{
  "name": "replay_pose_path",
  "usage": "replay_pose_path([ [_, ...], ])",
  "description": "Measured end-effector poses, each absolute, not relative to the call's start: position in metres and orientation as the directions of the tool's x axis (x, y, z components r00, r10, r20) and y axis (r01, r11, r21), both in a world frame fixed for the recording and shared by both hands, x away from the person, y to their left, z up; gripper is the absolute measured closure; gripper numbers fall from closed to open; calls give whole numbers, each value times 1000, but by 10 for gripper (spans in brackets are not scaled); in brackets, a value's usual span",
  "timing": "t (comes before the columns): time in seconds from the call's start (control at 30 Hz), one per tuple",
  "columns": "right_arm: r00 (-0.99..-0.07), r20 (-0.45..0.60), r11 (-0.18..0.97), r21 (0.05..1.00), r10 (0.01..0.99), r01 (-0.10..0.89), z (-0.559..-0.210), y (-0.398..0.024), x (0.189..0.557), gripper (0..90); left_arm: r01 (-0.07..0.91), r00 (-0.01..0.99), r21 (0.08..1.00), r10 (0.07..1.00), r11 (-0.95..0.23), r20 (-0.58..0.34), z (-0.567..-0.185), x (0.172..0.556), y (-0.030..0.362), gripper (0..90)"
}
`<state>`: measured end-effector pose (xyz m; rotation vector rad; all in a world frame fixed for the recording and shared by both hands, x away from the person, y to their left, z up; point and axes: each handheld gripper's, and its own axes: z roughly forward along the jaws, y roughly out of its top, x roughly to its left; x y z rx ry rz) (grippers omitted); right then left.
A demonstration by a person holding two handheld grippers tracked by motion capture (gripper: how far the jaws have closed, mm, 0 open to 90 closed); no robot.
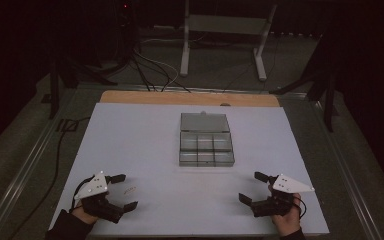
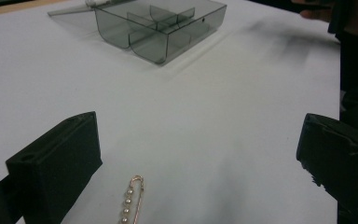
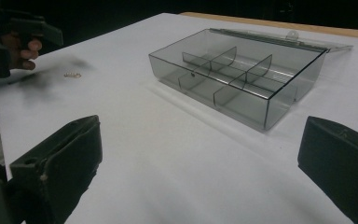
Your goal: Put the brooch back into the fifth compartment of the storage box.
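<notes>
A small gold pin with a row of pearls (image 2: 131,200) lies on the white table sheet (image 1: 145,150) near the front left. It shows as a tiny speck (image 1: 129,189) in the high view and far off (image 3: 73,74) in the right gripper view. My left gripper (image 1: 123,191) stands open just above the sheet, with the pin between its wide-apart jaws and untouched. A clear grey compartment box (image 1: 205,147) with its lid folded back sits mid-table, also seen as the box (image 2: 161,23) (image 3: 242,77). My right gripper (image 1: 253,186) stands open and empty at the front right.
A wooden table edge (image 1: 190,97) runs along the far side of the sheet. Beyond it a grey metal stand (image 1: 225,35) and cables (image 1: 150,70) lie on the dark floor. A black cable (image 1: 55,165) trails off the table's left side.
</notes>
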<state>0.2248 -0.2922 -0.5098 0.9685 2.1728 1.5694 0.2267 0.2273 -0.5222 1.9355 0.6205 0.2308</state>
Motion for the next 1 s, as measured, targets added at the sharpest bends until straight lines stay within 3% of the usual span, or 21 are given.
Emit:
replay_pose_path([
  [1.0,-748,163,169,922,644,347,-507,-289,226,0,264,882,924,456,-276,-116,-496,230,231,12],
])
